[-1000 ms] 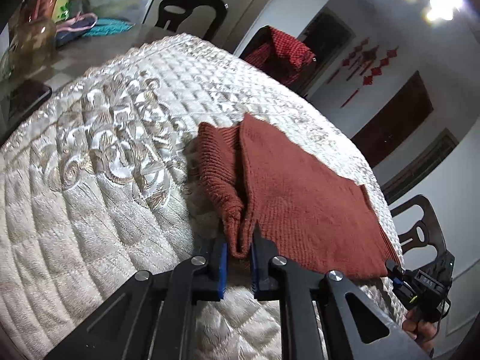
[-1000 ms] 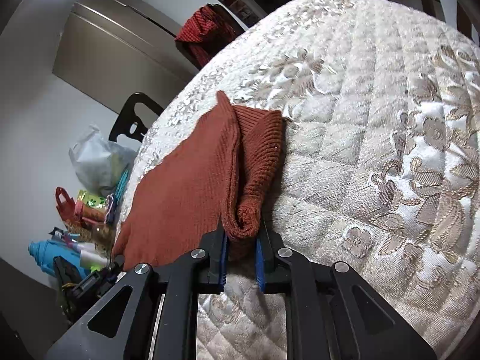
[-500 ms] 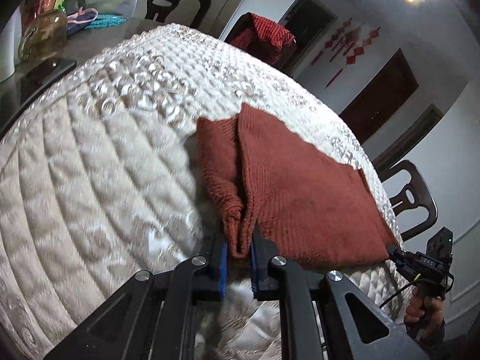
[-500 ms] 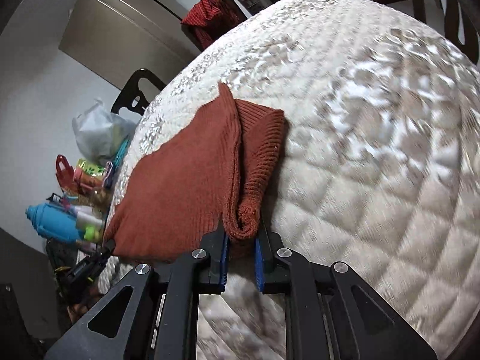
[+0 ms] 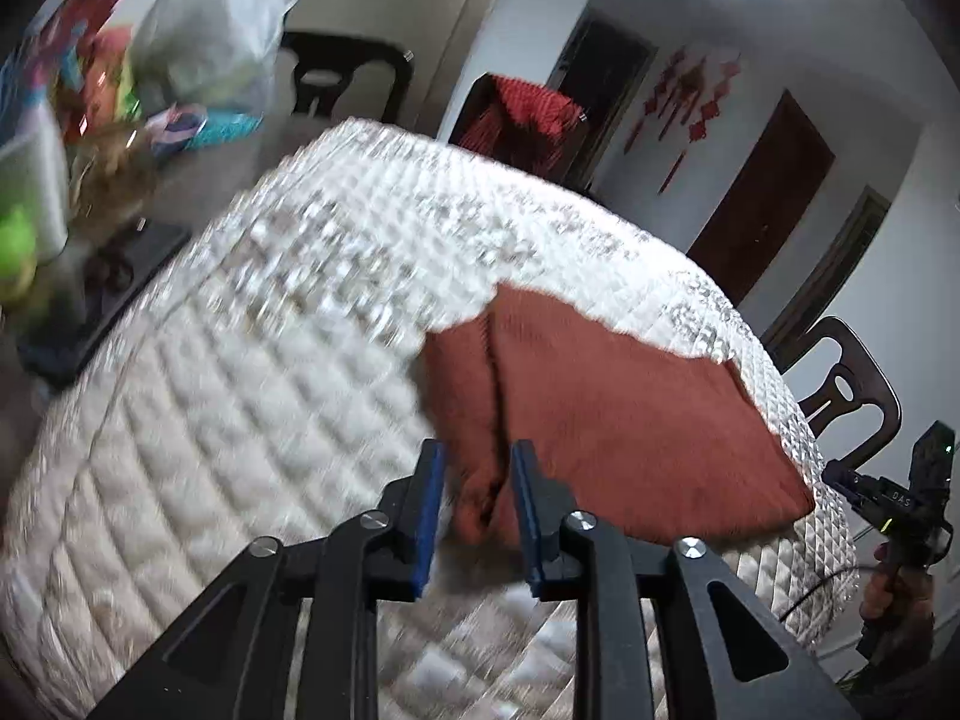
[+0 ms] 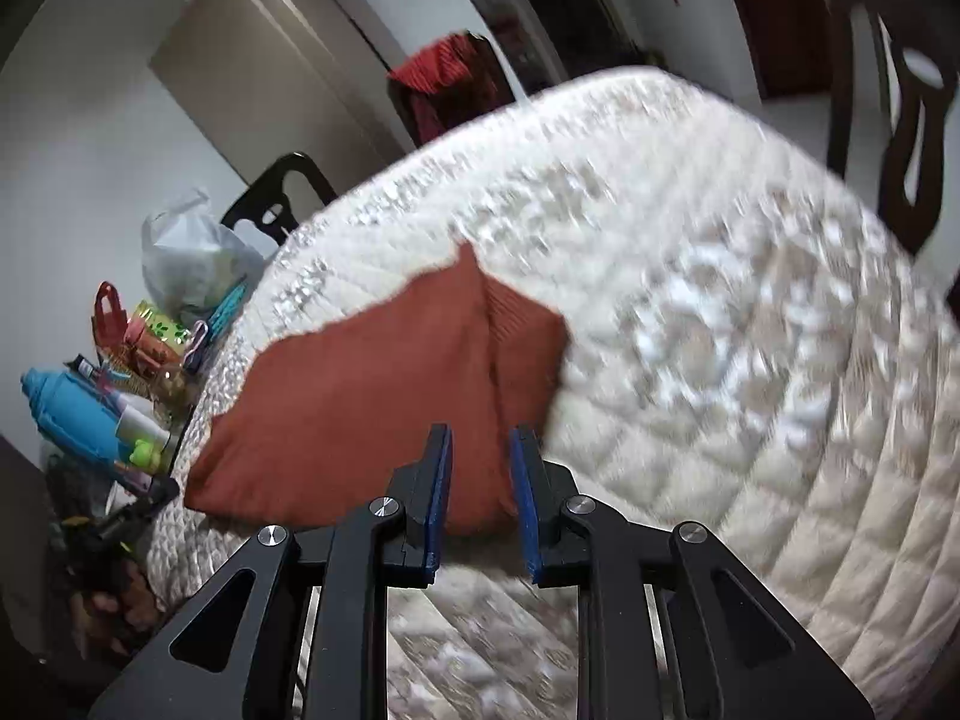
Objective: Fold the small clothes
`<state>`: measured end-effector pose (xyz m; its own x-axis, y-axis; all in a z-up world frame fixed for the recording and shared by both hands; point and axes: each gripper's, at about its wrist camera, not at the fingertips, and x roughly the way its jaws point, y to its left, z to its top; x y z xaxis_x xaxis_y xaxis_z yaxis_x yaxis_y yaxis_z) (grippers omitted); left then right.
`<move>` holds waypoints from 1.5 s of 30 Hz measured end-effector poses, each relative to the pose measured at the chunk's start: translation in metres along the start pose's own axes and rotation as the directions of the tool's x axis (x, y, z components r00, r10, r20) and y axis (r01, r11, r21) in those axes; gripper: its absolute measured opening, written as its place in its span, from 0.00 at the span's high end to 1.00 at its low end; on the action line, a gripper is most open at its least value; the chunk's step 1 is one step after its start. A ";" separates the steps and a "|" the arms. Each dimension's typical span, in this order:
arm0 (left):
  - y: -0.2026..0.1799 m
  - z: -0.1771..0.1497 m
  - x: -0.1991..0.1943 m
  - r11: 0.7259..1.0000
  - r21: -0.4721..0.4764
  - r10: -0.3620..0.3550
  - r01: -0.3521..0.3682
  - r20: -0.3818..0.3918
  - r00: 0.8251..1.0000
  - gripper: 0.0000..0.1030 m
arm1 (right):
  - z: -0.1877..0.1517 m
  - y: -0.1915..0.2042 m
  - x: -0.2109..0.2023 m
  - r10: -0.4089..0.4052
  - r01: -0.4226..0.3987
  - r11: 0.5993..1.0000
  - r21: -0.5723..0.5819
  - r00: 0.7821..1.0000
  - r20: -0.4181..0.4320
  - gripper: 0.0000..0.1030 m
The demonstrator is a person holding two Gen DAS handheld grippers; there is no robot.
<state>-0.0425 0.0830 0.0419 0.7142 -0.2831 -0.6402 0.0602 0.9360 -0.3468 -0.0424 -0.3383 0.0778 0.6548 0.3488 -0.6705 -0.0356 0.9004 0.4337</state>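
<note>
Now lying folded on the white quilted bed cover (image 5: 252, 396), the rust-red knitted garment (image 5: 606, 420), long axis spanning both grippers. Left gripper (image 5: 474, 516) and right gripper (image 6: 480, 504) flanking opposite near corners, jaws parted narrowly, gripping nothing, cloth bunching between.

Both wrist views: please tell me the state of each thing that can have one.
Left gripper: open, sweater edge between the fingers.
Right gripper: open, sweater edge between the fingers.
Sweater: folded, lying on the quilt.
</note>
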 end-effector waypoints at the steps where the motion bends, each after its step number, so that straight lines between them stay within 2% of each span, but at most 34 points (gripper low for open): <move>1: -0.009 0.004 0.005 1.000 0.025 0.008 -0.008 0.004 1.000 0.73 | 0.001 0.008 0.006 0.012 -0.011 1.000 -0.026 1.000 0.003 0.80; 4: -0.037 0.011 0.029 0.994 0.110 0.018 -0.018 0.005 1.000 0.73 | 0.003 0.026 0.035 0.004 -0.005 0.996 -0.087 1.000 -0.013 0.80; 7: -0.050 0.011 0.056 0.985 0.166 0.043 -0.036 -0.038 0.998 0.73 | 0.004 0.029 0.062 -0.056 0.051 0.989 -0.137 0.998 -0.033 0.80; 9: -0.051 0.008 0.073 0.983 0.176 0.069 -0.053 -0.086 0.994 0.74 | 0.004 0.021 0.074 -0.094 0.086 0.988 -0.131 0.994 -0.057 0.81; 12: -0.055 0.005 0.072 0.975 0.208 0.088 -0.071 -0.074 0.993 0.73 | 0.007 0.017 0.069 -0.083 0.077 0.990 -0.121 0.995 -0.049 0.84; 17: -0.059 0.013 0.071 0.971 0.221 0.100 -0.087 -0.048 0.994 0.73 | 0.017 0.019 0.063 -0.077 0.075 0.989 -0.124 0.997 -0.010 0.84; 21: -0.056 0.014 0.081 0.973 0.209 0.118 -0.103 -0.064 0.991 0.73 | 0.019 0.005 0.077 -0.119 0.116 0.990 -0.082 0.992 -0.031 0.84; 36: -0.057 0.013 0.080 0.972 0.208 0.123 -0.108 -0.061 0.991 0.73 | 0.020 0.005 0.068 -0.134 0.133 0.987 -0.086 0.991 -0.015 0.83; 42: -0.058 0.015 0.077 0.972 0.207 0.129 -0.114 -0.058 0.990 0.72 | 0.022 0.013 0.056 -0.116 0.116 0.988 -0.100 0.993 0.009 0.82; 45: -0.058 0.016 0.074 0.970 0.208 0.135 -0.123 -0.047 0.990 0.68 | 0.023 0.024 0.054 -0.094 0.095 0.988 -0.125 0.995 0.016 0.82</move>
<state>0.0181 0.0111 0.0257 0.6820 -0.1633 -0.7129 0.1154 0.9866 -0.1156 0.0095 -0.3041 0.0653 0.6676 0.2585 -0.6982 -0.0669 0.9548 0.2895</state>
